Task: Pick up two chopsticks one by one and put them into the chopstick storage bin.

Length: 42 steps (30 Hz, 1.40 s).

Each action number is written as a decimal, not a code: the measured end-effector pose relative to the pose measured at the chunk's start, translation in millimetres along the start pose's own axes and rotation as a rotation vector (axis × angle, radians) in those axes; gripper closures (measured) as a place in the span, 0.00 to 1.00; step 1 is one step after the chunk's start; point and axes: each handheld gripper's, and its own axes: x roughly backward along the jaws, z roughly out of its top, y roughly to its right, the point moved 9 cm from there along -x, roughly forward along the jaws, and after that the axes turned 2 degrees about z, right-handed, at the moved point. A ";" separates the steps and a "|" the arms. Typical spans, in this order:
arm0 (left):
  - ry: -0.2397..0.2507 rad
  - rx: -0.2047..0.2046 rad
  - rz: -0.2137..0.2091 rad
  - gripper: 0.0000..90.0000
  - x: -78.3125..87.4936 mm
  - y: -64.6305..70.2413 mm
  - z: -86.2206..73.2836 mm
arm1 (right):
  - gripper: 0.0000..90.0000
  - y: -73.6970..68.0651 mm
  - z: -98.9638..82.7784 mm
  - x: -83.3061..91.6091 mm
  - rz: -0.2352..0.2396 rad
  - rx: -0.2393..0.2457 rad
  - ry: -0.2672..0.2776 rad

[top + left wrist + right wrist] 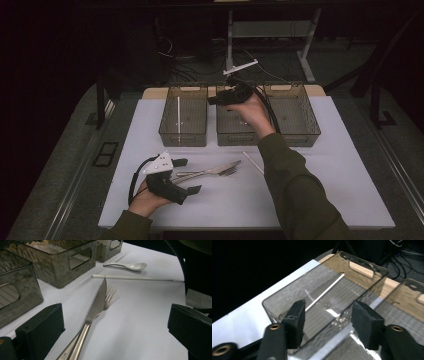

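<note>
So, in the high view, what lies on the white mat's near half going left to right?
Left gripper → knife and fork, crossed together → white stick.

No readable text, label, brand, number or sign in any view. On the handle of the knife (pixel 96 305) in front of my left gripper I see a small stamped mark low near the end of the handle, too small and blurred to make out. The smoky bins (pixel 183 116) carry no lettering that I can read.
</note>
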 end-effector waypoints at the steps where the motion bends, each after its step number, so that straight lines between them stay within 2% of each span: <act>1: -0.004 -0.004 0.002 0.00 0.1 -0.6 -0.4 | 0.46 0.4 -1.7 4.3 -0.006 0.005 0.005; 10: -0.009 -0.005 0.012 0.00 -1.2 -2.6 -1.3 | 0.38 0.8 -20.0 34.2 -0.015 0.029 0.015; 16: -0.014 -0.003 0.019 0.00 -0.7 -3.3 -2.1 | 0.36 -6.1 -34.2 50.6 -0.007 0.057 0.019; 26: -0.017 -0.002 0.018 0.00 -1.6 -2.6 -2.3 | 0.35 -10.8 -68.2 76.9 -0.030 0.058 -0.035; 27: -0.017 -0.005 0.019 0.00 -1.3 -3.1 -2.3 | 0.35 -11.5 -76.2 83.2 -0.038 0.068 -0.048; 34: -0.013 -0.001 0.016 0.00 -1.8 -3.3 -1.9 | 0.40 -12.7 -94.2 102.4 -0.064 0.074 -0.047; 36: -0.014 -0.001 0.015 0.00 -2.0 -3.2 -1.8 | 0.44 -13.2 -105.9 109.8 -0.074 0.049 -0.076; 39: -0.014 0.001 0.015 0.00 -2.3 -3.2 -1.7 | 0.45 -11.7 -113.5 112.7 -0.092 0.044 -0.096; 42: -0.013 0.002 0.016 0.00 -2.3 -3.3 -1.6 | 0.49 -10.5 -125.1 113.4 -0.105 0.048 -0.144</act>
